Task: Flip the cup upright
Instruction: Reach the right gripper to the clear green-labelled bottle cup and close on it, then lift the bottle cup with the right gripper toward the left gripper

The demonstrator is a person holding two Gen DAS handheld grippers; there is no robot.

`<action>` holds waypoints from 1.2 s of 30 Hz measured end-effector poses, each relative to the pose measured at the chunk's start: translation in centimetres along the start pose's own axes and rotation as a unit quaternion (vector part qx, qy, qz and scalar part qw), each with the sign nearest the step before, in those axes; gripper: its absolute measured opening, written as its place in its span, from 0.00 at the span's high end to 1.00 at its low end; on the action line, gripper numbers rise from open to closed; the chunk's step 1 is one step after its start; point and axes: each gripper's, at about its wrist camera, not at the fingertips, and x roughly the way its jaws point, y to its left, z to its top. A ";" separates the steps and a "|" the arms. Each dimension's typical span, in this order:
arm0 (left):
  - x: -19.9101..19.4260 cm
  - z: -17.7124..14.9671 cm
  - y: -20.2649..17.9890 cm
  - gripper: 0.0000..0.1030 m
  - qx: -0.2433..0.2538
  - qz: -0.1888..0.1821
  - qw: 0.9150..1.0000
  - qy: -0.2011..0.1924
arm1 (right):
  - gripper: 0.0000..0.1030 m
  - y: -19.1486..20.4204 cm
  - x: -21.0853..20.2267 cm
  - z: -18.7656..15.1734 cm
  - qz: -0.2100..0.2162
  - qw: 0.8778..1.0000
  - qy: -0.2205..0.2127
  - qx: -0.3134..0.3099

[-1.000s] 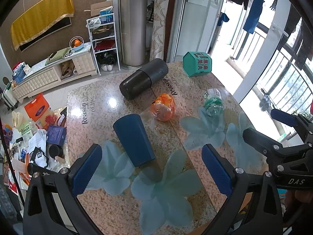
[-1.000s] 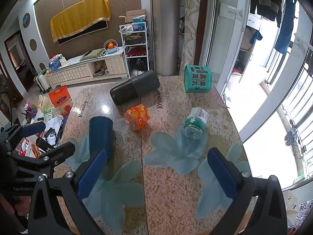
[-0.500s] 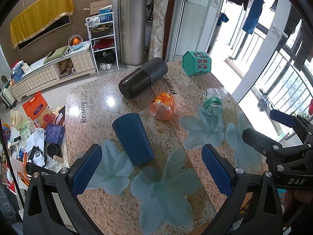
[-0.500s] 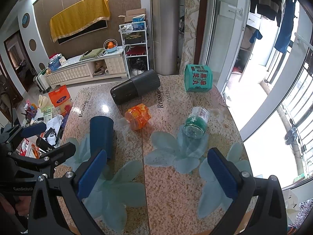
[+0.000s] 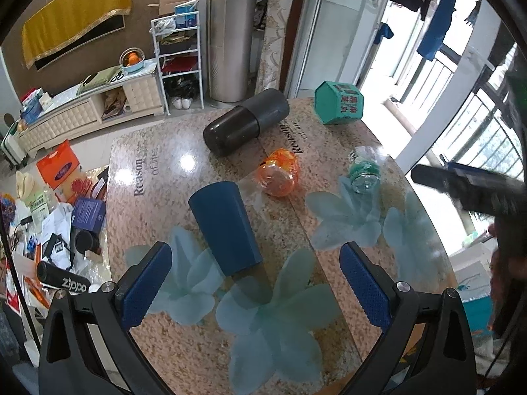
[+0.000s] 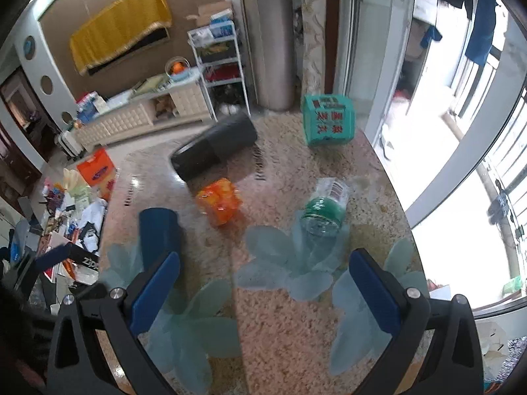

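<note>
A dark blue cup (image 5: 225,227) stands upside down on the stone table (image 5: 158,197), wide end at the top. It also shows at the left of the right wrist view (image 6: 159,238). My left gripper (image 5: 255,289) is open and empty, just in front of the cup and above the table. My right gripper (image 6: 263,291) is open and empty, to the right of the cup and above the table's flower pattern. The right gripper shows blurred at the right edge of the left wrist view (image 5: 471,187).
A black cylinder (image 5: 245,121) lies on its side at the back. An orange jar (image 5: 278,177) and a clear bottle with a green label (image 5: 364,172) lie mid-table. A green box (image 5: 339,102) stands at the far right. Clutter covers the floor at left.
The right gripper has swung up and to the right, and its view is blurred. The left gripper has crept slightly toward the cup. The cup has not moved.
</note>
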 end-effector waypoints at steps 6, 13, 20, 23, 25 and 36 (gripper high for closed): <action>1.4 0.1 -0.1 0.01 -0.022 0.004 1.000 0.017 | 0.00 -2.0 4.9 3.5 -0.010 0.998 0.060 -0.002; 3.2 0.0 -0.3 0.01 -0.041 0.011 0.998 0.042 | 0.00 -5.4 12.6 6.6 -0.012 0.985 0.169 0.030; 4.9 -0.1 0.1 0.01 -0.068 0.025 0.995 0.062 | 0.00 -8.8 18.4 7.1 -0.008 0.963 0.253 0.091; 5.1 -0.1 0.4 0.01 -0.076 0.032 0.995 0.064 | 0.05 -9.7 19.7 6.8 -0.008 0.954 0.279 0.106; 5.2 0.0 0.5 0.01 -0.080 0.037 0.994 0.063 | 0.22 -10.3 20.4 6.1 0.008 0.944 0.302 0.130; 4.9 -0.4 1.5 0.01 -0.090 0.040 0.993 0.065 | 0.37 -9.4 19.5 4.0 0.043 0.944 0.306 0.111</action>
